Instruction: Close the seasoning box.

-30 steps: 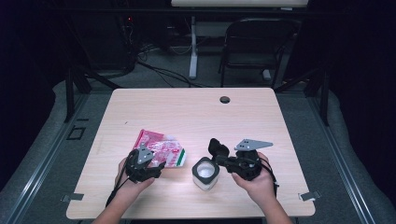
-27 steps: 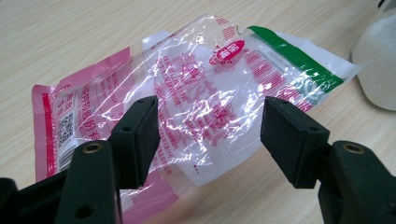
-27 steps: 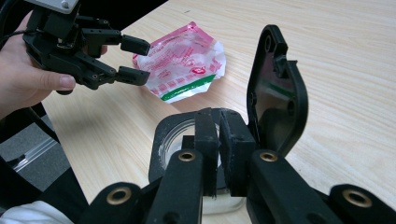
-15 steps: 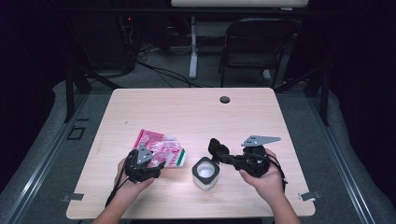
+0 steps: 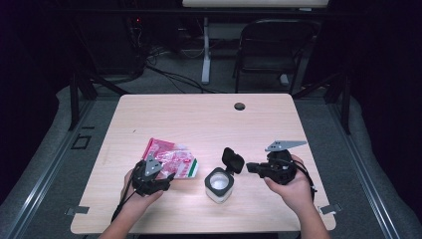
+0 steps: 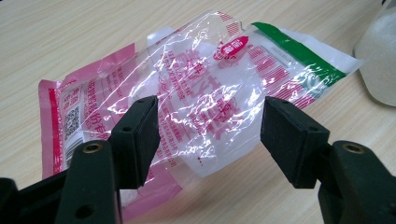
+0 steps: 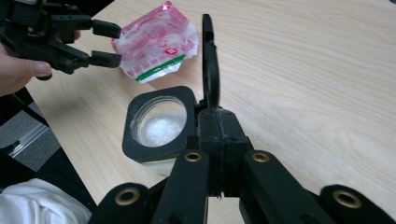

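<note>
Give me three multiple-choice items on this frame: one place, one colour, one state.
1. Where does the packet lie relative to the jar?
A. to its left in the high view
B. to its right in the high view
C. on top of it

2. What colour is the jar's lid?
A. white
B. black
C. red

3. How do the left gripper jaws stand?
A. shut on the jar
B. shut on the packet
C. open, over the packet

Answers:
1. A: in the high view the packet lies on the table left of the jar.
2. B: the flipped-up lid, pinched by the right gripper, is black.
3. C: in the left gripper view the jaws stand wide apart above the packet.
</note>
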Demonstrator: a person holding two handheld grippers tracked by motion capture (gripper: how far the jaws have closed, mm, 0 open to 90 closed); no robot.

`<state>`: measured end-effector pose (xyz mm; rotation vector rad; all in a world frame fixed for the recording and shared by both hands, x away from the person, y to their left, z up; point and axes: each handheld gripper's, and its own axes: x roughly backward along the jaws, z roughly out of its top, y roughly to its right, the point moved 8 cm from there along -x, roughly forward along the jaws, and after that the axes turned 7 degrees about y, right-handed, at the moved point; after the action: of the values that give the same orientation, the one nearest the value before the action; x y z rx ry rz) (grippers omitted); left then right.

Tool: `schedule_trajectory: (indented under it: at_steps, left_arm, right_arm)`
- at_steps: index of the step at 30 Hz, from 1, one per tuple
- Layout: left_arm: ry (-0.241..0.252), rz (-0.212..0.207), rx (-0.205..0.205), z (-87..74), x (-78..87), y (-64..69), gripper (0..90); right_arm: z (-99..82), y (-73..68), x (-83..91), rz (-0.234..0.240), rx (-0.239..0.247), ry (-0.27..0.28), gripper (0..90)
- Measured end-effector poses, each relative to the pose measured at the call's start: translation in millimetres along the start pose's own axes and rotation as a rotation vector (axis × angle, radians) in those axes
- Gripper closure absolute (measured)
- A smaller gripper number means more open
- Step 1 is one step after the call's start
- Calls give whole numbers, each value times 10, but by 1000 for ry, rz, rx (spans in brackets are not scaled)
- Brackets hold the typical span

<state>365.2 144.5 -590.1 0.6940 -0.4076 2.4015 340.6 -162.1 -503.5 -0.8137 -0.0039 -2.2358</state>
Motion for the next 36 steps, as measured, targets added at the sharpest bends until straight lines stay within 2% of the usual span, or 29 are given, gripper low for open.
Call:
schedule_trajectory:
  at_steps: [6, 8, 13, 19, 36]
  left_arm:
    - [-1, 8, 4, -22, 26, -8, 376]
    - [0, 15, 1, -30, 39, -17, 376]
    - [3, 26, 8, -54, 73, -41, 377]
    - [0, 32, 9, -84, 106, -52, 376]
    - [-3, 44, 12, -130, 138, -69, 376]
  right_arm:
    - [-7, 87, -13, -26, -20, -13, 900]
    - [-6, 120, -39, -52, -24, -10, 900]
    - [-18, 197, -125, -75, -40, -10, 900]
    - [-11, 217, -195, -74, -51, -16, 900]
    - [37, 167, -291, -51, -32, -13, 900]
